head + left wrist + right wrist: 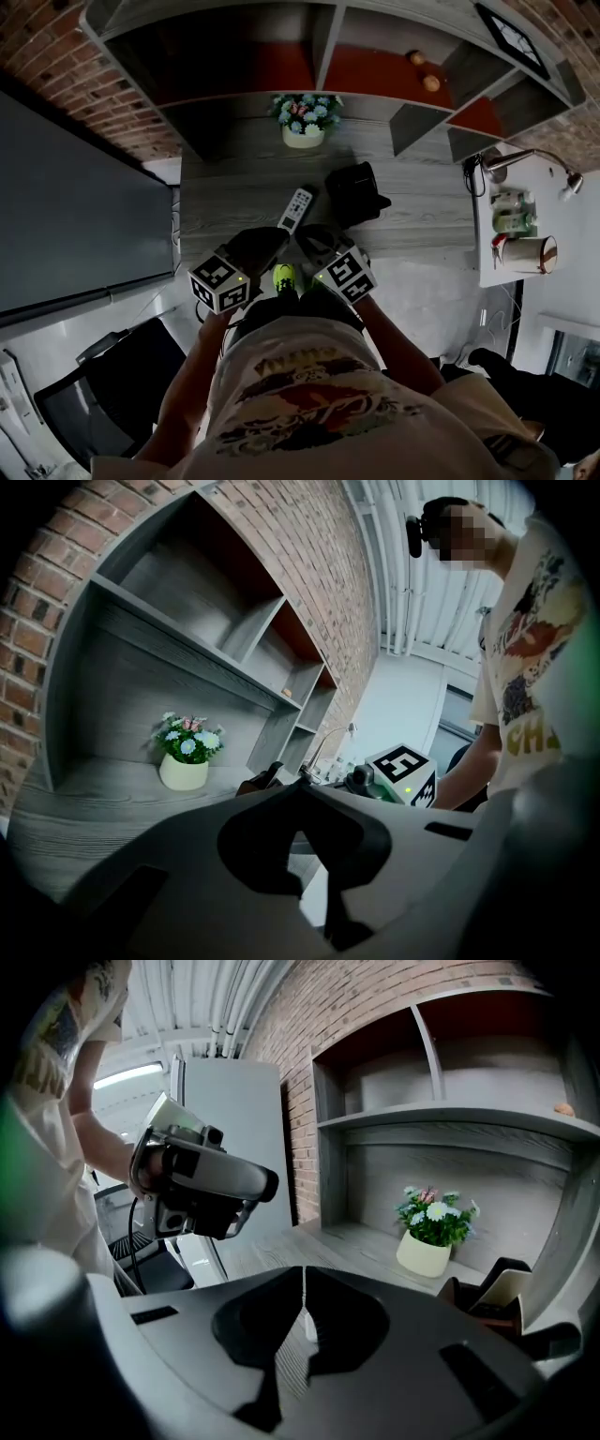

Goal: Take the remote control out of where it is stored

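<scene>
Left hand-held gripper closed, right hand-held gripper closed, slim pale remote control, dark buttons, on desk.

Matt grey woodgrain on the desk under the jaws of my right gripper, its shell dull grey plastic; rough brick wall beyond them; I see a smooth cream pot (ceramic or plastic, can't tell) ahead to their right.

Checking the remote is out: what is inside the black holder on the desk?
The remote control lies on the desk beside the black holder, not inside. The right gripper view shows something pale in its opening; its walls hide the bottom.
</scene>
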Motion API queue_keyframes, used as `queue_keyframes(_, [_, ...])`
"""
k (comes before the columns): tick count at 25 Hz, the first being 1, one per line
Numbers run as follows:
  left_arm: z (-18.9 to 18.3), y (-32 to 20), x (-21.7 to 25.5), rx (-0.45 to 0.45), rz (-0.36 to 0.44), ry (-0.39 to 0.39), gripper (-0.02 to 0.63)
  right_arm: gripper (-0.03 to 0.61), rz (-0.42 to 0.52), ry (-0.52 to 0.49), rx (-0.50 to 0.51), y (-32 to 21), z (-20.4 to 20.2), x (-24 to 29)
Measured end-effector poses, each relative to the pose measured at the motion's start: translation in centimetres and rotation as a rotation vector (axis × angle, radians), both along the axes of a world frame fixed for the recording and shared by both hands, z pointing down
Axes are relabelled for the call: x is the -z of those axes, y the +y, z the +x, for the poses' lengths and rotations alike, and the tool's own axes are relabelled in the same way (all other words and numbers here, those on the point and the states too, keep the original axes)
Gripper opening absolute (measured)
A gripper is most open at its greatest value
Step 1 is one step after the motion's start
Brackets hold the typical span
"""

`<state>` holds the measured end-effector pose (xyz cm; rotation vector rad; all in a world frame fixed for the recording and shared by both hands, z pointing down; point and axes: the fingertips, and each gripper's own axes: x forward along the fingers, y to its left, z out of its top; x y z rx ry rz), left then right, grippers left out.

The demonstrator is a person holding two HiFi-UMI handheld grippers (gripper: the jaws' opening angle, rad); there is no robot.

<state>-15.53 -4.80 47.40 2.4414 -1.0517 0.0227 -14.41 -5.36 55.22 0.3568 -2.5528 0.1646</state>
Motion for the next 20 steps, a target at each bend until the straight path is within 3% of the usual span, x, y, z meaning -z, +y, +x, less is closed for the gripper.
queue_keyframes(10, [1.5,0.0,0.6,-0.020,-0.003,0.041,0.000,0.018,0.044,-0.027,0.012,0.6,0.4,3.0])
queue_keyframes(20, [4.3,-1.2,0.8,-0.067,-0.003,0.025,0.000,0.018,0.108,-0.010,-0.058,-0.7,4.4,4.0])
